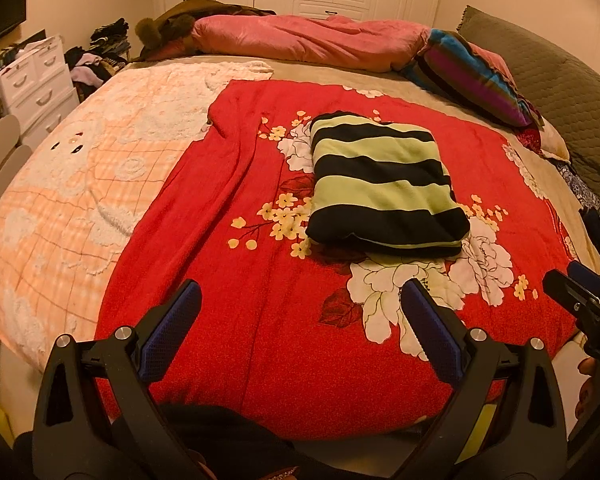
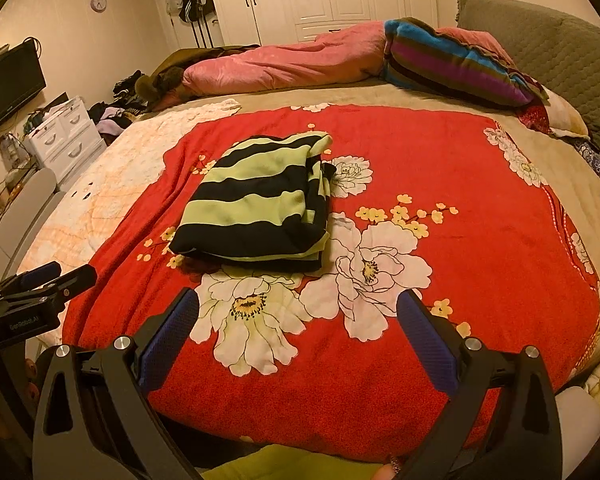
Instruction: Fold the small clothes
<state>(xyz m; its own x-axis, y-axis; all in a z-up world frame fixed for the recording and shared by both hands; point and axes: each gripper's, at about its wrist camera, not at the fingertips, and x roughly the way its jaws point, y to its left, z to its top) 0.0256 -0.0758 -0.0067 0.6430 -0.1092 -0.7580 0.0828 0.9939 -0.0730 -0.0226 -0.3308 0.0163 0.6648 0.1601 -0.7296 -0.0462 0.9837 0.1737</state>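
A green-and-black striped garment [image 1: 384,182] lies folded into a compact rectangle on the red floral blanket [image 1: 260,320]; it also shows in the right wrist view [image 2: 260,208]. My left gripper [image 1: 300,292] is open and empty, held back above the near part of the blanket, short of the garment. My right gripper [image 2: 298,304] is open and empty too, near the front edge, with the garment ahead and slightly left. The right gripper also shows at the right edge of the left wrist view [image 1: 580,284], and the left gripper at the left edge of the right wrist view [image 2: 56,276].
A peach checked blanket [image 1: 80,184] covers the bed's left side. A pink duvet [image 1: 308,40], a striped pillow [image 1: 472,76] and a grey headboard [image 1: 560,92] line the far and right sides. White drawers [image 1: 36,80] and clothes piles stand left of the bed.
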